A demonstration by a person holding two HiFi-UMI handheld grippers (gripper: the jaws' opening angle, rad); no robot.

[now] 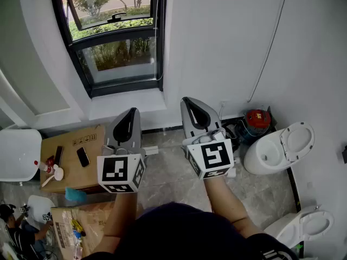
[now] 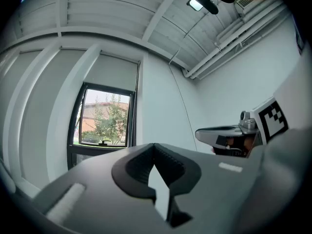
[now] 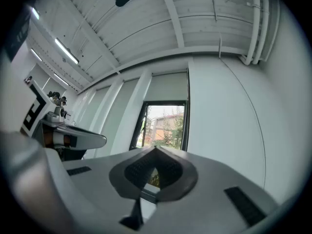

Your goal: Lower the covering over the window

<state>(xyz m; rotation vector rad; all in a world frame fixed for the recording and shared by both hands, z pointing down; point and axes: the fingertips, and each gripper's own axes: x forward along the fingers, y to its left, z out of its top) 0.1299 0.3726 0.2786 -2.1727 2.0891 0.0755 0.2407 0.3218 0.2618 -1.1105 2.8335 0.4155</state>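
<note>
- Black-framed window (image 1: pixel 116 37) sits high on the wall (image 1: pixel 217 37) in the head view, its glass bare as far up as that view reaches. Left tongs (image 1: pixel 132 112) and right tongs (image 1: pixel 188 102) are held side by side below it, both well apart from the glass. The left tongs line up under the window's right half. The right tongs sit past its right edge, nearer a thin cord (image 1: pixel 267 50) hanging on the wall.
- Left gripper view: the left tongs (image 2: pixel 155 149) are clenched tip to tip on nothing. The grey blind (image 2: pixel 112 72) covers only the window's top part. Its lower edge runs level across the frame, above and to the left of the tips.
- Right gripper view: the right tongs (image 3: pixel 156 151) look clenched too, and empty. The blind (image 3: pixel 168 87) lies straight ahead and higher. I judge either reach must go upward. Whether the cord works the blind I cannot tell.
</note>
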